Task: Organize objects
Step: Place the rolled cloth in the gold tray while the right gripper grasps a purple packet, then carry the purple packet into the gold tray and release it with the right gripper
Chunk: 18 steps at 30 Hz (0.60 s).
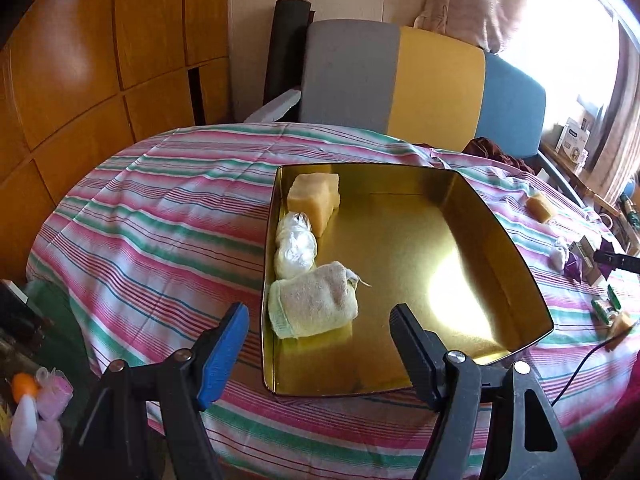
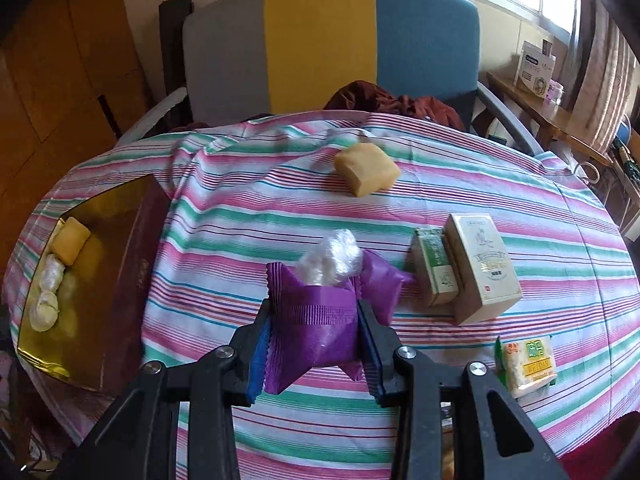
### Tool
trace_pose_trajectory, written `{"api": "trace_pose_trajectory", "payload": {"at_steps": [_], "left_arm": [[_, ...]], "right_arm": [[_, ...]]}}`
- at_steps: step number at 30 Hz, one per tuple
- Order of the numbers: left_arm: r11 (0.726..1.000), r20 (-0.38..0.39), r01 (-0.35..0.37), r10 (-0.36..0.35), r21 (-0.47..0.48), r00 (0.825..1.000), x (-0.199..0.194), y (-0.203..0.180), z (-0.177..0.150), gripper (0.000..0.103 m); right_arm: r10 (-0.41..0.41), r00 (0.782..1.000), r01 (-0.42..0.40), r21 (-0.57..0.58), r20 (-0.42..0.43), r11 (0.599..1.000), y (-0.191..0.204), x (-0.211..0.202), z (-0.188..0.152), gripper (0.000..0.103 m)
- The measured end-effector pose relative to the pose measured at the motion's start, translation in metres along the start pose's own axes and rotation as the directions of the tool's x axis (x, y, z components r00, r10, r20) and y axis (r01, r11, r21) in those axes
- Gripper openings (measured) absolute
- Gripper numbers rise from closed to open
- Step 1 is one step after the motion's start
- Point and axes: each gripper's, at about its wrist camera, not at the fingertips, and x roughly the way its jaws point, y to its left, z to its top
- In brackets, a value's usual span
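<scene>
**Purple packet gripped, tin off to the left**

Purple packet (image 2: pixel 316 320) is clamped between the jaws of the right gripper (image 2: pixel 316 344), raised over the striped tablecloth (image 2: pixel 480 184). The gold tin (image 2: pixel 120 248) lies to its left, long axis running away from the camera. The left gripper (image 1: pixel 320 340) is held open and empty over the tin's near edge. What the packet contains cannot be made out.

gold tin (image 1: pixel 500 236) open on striped worktop; along its left wall: tan block (image 1: pixel 314 200), clear plastic wad (image 1: pixel 295 250), rolled cream cloth (image 1: pixel 312 304). purple packet (image 2: pixel 314 320) clamped in right tool (image 2: pixel 316 340). second tan block (image 2: pixel 366 170), two cartons (image 2: pixel 480 268) lie on worktop.
</scene>
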Motion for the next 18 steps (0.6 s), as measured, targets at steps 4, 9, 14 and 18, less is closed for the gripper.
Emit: {"api": "trace_pose_trajectory", "payload": {"at_steps": [4, 9, 14, 18], "left_arm": [[1.0, -0.005, 0.005, -0.005, -0.005, 1.0, 0.0, 0.001, -0.002, 0.077], [1.0, 0.0, 0.005, -0.005, -0.011, 1.0, -0.001, 0.003, -0.004, 0.08], [1.0, -0.002, 0.006, -0.006, -0.017, 1.0, -0.001, 0.005, -0.005, 0.08], [1.0, -0.001, 0.004, -0.004, -0.029, 1.0, -0.001, 0.009, -0.005, 0.08]], "right_arm": [[0.062, 0.998, -0.061, -0.043, 0.009, 0.997, 0.032, -0.005, 0.002, 0.039], [0.139, 0.99, -0.138, -0.105, 0.009, 0.985, 0.074, -0.01, 0.002, 0.039], [0.224, 0.975, -0.22, -0.175, 0.002, 0.96, 0.118, -0.016, 0.002, 0.039], [0.288, 0.957, -0.286, -0.238, -0.026, 0.928, 0.159, -0.016, 0.001, 0.039]]}}
